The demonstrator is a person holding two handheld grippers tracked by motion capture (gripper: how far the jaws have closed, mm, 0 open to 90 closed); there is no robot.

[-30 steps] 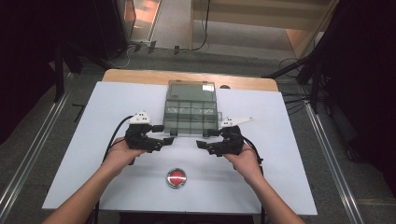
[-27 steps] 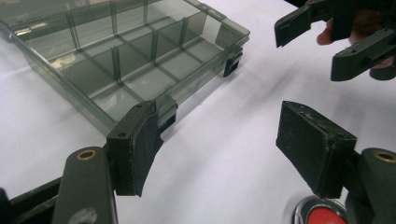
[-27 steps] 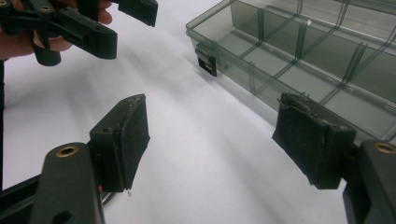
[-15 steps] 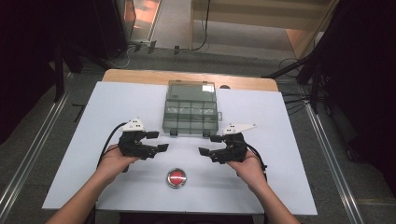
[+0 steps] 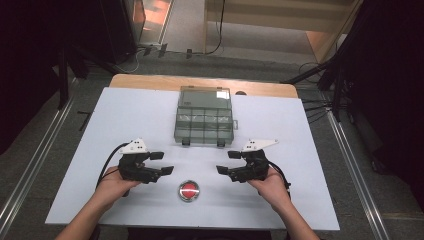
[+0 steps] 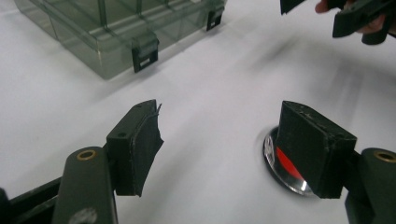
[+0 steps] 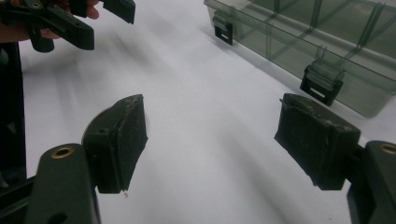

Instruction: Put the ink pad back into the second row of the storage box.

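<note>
A clear grey compartment box (image 5: 205,122) with two dark front latches stands shut at the middle back of the white table (image 5: 300,130). A red push button (image 5: 189,190) in a metal ring sits near the front edge. My left gripper (image 5: 162,163) hovers left of the button, open and empty, pointing right. Facing it, my right gripper (image 5: 226,162) is also open and empty. In the left gripper view, its own jaws (image 6: 224,144) stand wide, the button (image 6: 286,164) partly behind one, the box (image 6: 107,32) beyond. In the right gripper view, the gripper (image 7: 217,140) frames bare table, the box (image 7: 327,37) at upper right.
A wooden strip (image 5: 150,81) borders the table's far edge. Cables trail from both grippers toward the person's wrists. Metal rails (image 5: 30,165) run along the floor on both sides. The other gripper (image 6: 359,18) appears at the top of the left gripper view.
Both hands have drawn back from the box's front toward the near edge, and the grippers now flank the red button. The jaws stay equally wide.
</note>
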